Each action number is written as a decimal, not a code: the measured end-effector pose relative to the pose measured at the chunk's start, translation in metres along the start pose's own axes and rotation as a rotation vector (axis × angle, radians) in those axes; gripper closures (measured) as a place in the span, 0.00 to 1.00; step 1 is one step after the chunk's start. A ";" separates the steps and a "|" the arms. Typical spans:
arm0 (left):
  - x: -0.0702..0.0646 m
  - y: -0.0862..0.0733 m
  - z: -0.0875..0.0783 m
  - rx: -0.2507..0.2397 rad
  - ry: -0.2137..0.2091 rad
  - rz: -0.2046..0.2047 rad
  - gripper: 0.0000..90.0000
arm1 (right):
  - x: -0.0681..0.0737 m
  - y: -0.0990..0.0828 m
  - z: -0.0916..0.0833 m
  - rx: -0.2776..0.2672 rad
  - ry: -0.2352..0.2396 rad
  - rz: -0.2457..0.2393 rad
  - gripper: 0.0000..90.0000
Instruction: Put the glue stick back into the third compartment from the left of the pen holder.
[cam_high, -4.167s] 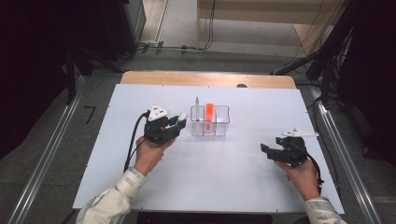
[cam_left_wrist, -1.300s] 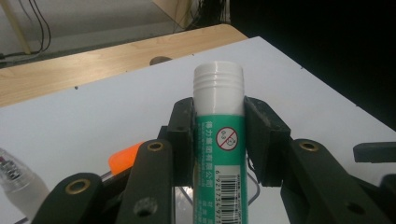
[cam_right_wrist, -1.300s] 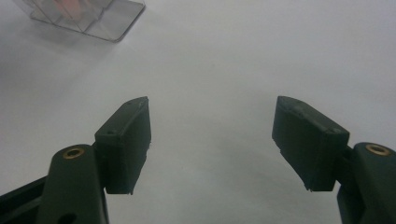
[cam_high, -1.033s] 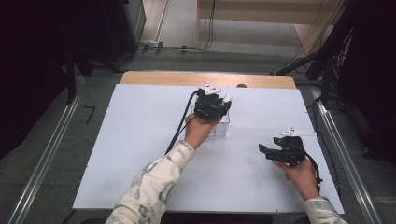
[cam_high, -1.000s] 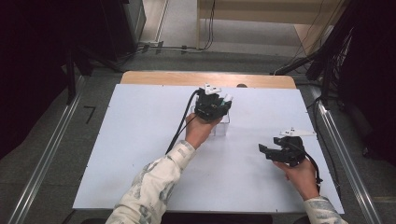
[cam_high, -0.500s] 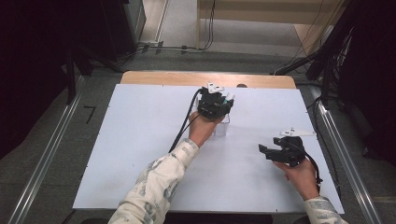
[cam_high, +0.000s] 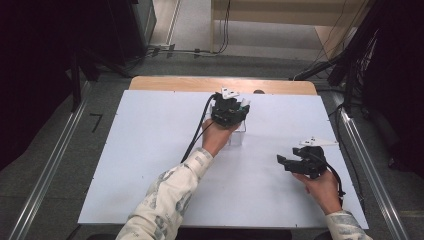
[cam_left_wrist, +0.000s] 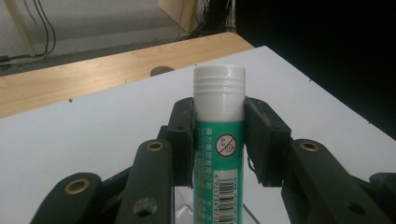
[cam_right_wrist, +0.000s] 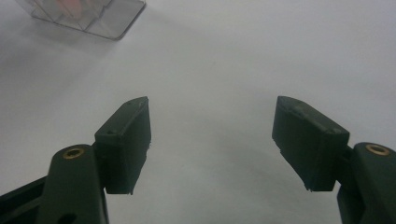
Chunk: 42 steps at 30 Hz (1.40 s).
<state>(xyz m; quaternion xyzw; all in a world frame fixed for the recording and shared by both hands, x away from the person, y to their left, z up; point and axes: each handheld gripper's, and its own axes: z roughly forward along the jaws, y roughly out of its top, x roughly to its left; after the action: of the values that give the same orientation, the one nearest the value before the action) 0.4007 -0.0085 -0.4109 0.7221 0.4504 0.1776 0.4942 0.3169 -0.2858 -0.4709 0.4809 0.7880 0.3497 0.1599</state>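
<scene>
A green glue stick (cam_left_wrist: 219, 154) with a white cap stands upright between the jaws of my left gripper (cam_left_wrist: 218, 116), which is shut on its body. Its lower end reaches down toward a clear plastic edge (cam_left_wrist: 187, 211). In the high view my left gripper (cam_high: 229, 111) hangs over the far side of a clear box (cam_high: 238, 138) at the table's middle back and hides most of it. My right gripper (cam_high: 286, 163) hovers low over the white table (cam_high: 150, 150) at the right. Its jaws are open around bare table (cam_right_wrist: 212, 116).
The clear box (cam_right_wrist: 88, 16) with something orange inside sits at the top left of the right gripper view. A wooden strip (cam_high: 175, 83) runs along the table's far edge. Metal rails (cam_high: 47, 170) flank both sides. Black cables trail from each gripper.
Since the earliest frame my left hand has moved from left of the clear box to over it. Over the last second neither hand has shifted.
</scene>
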 end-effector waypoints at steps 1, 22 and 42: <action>0.000 0.000 0.000 0.000 0.001 0.001 0.73 | 0.000 0.000 0.000 0.000 0.000 0.000 0.30; -0.004 -0.013 -0.010 0.016 -0.007 0.015 0.72 | 0.000 0.000 0.001 0.008 -0.003 -0.002 0.30; 0.004 -0.030 -0.021 0.030 0.001 0.016 0.69 | 0.001 -0.001 0.002 0.013 -0.003 -0.005 0.30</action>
<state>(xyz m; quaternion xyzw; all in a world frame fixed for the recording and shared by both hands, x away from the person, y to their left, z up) 0.3734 0.0095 -0.4287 0.7330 0.4474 0.1752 0.4816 0.3170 -0.2841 -0.4728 0.4803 0.7913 0.3434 0.1588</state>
